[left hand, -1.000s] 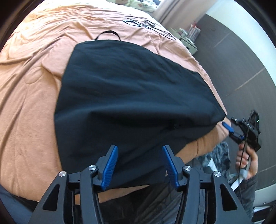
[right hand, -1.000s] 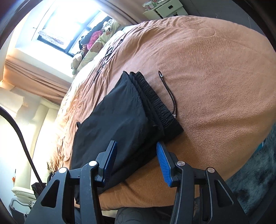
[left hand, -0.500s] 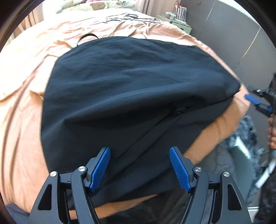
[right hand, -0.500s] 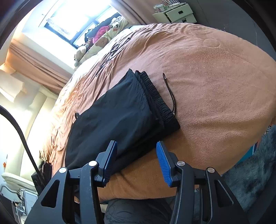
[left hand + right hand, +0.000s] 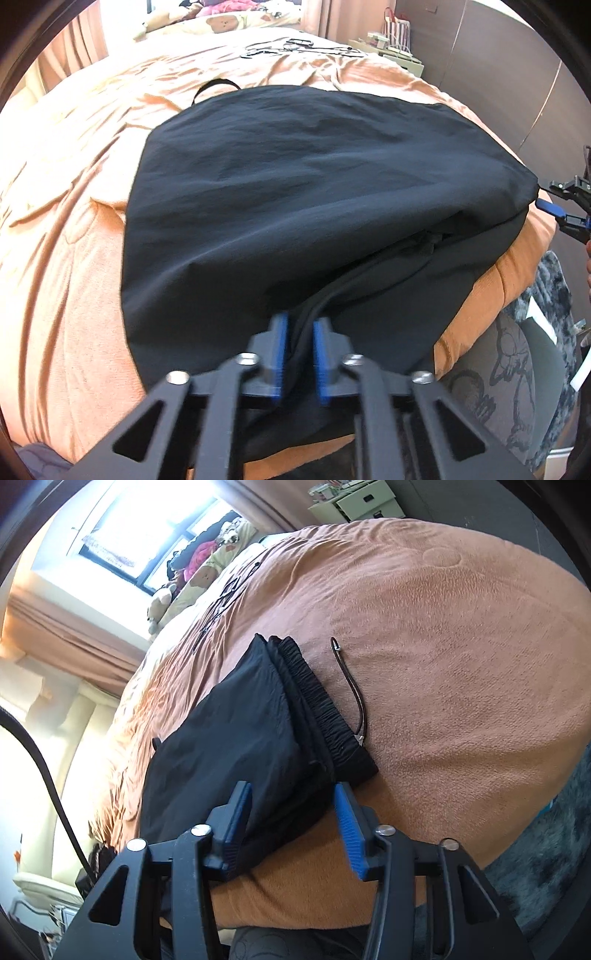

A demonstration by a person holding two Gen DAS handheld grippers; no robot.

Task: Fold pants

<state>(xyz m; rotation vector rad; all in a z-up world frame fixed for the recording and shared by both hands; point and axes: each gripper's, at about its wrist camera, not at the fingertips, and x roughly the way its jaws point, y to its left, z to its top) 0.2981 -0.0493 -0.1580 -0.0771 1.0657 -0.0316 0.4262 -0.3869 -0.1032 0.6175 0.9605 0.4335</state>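
One pair of black pants (image 5: 314, 192), centre frame, on my orange-blanketed bed (image 5: 74, 258). My left gripper (image 5: 300, 345) just clamped its hem; my right gripper (image 5: 293, 825), closing, straddles an edge unpinched. Bedroom, window (image 5: 147, 528) upper left.

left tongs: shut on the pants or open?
Shut on the pants: the left tongs have just closed, blue pads pinching a ridge of black fabric at the near edge.

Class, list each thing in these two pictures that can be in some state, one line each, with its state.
Pants: folded over, lying flat on the bed, near edge pinched.
Left gripper: jaws just closed onto a pleat of the pants.
Right gripper: jaws have been closing but are open, around the pants' corner.
Drawstring: loose, trailing on the blanket.
Blanket: spread, wrinkled.
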